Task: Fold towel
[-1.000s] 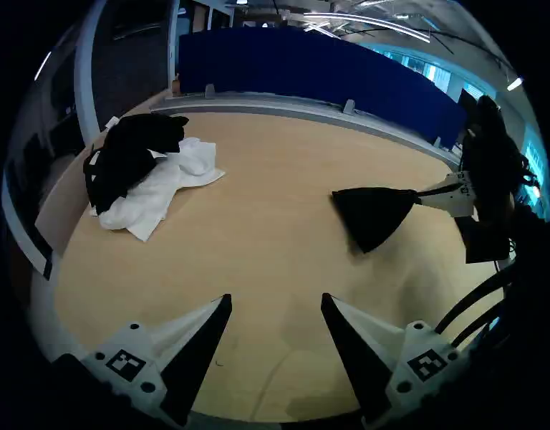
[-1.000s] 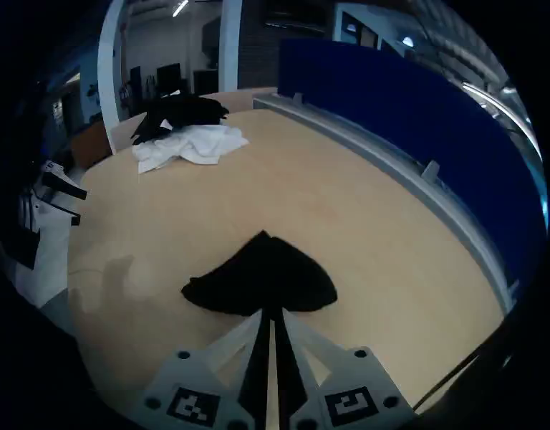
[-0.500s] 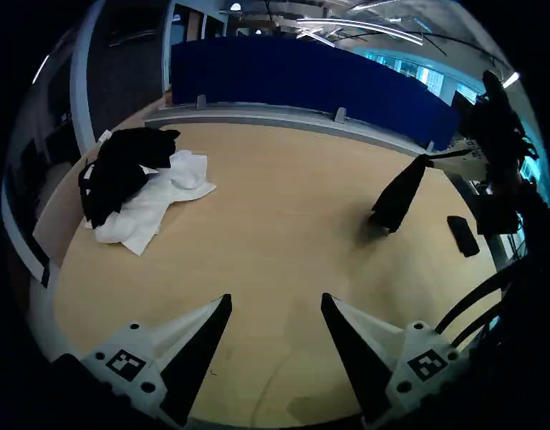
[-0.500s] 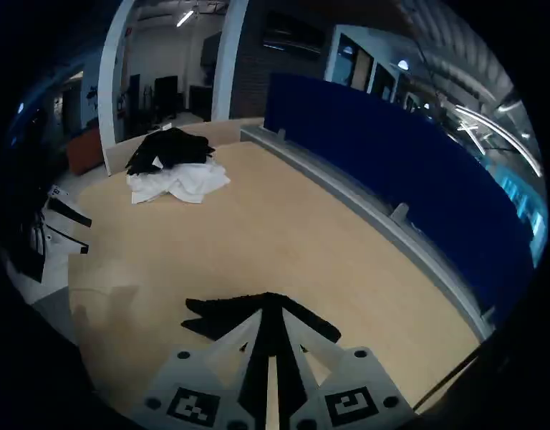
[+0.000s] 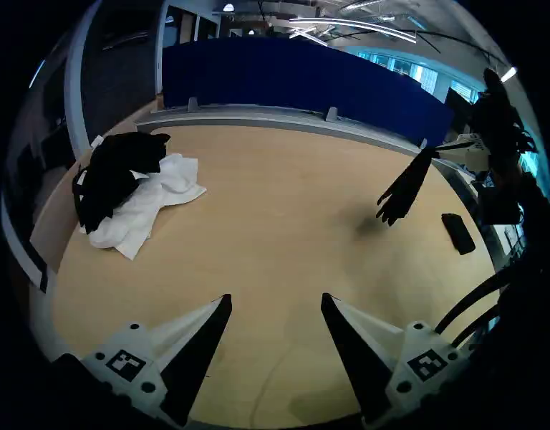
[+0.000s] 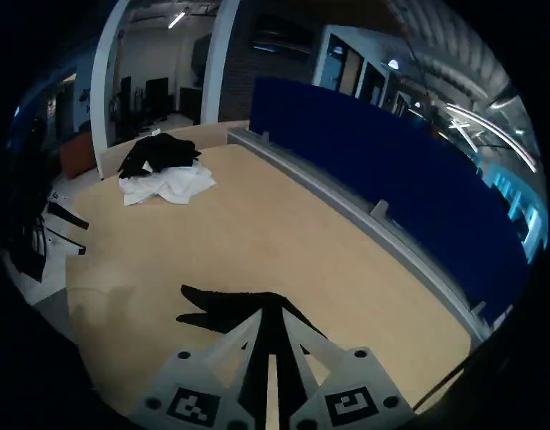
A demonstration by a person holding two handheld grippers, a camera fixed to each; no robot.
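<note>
Over the last second the right gripper (image 6: 273, 315) had raised the black towel (image 6: 228, 309) off the tabletop (image 5: 275, 215). A second earlier the cloth lay fanned out flat, pinched at one corner. In the left gripper view it now hung as a narrow, crumpled strip (image 5: 404, 188) from the right gripper (image 5: 431, 149), above the tabletop's right side. Its lower end looked clear of the wood, with a soft shadow beneath it. The right gripper's fingers were pressed together on the cloth's top corner.

The left gripper (image 5: 275, 297) had stayed low by the near edge with its fingers spread wide and nothing between them.

A heap of other laundry, a black garment (image 5: 114, 168) on top of white cloth (image 5: 160, 193), sat at the far left corner, untouched. A small dark object (image 5: 457, 233) lay near the right edge.

Judged from this, folding proper had not begun. The towel had only been picked up, probably to shake it open, and the free left gripper would need a second corner before it could be laid flat.
</note>
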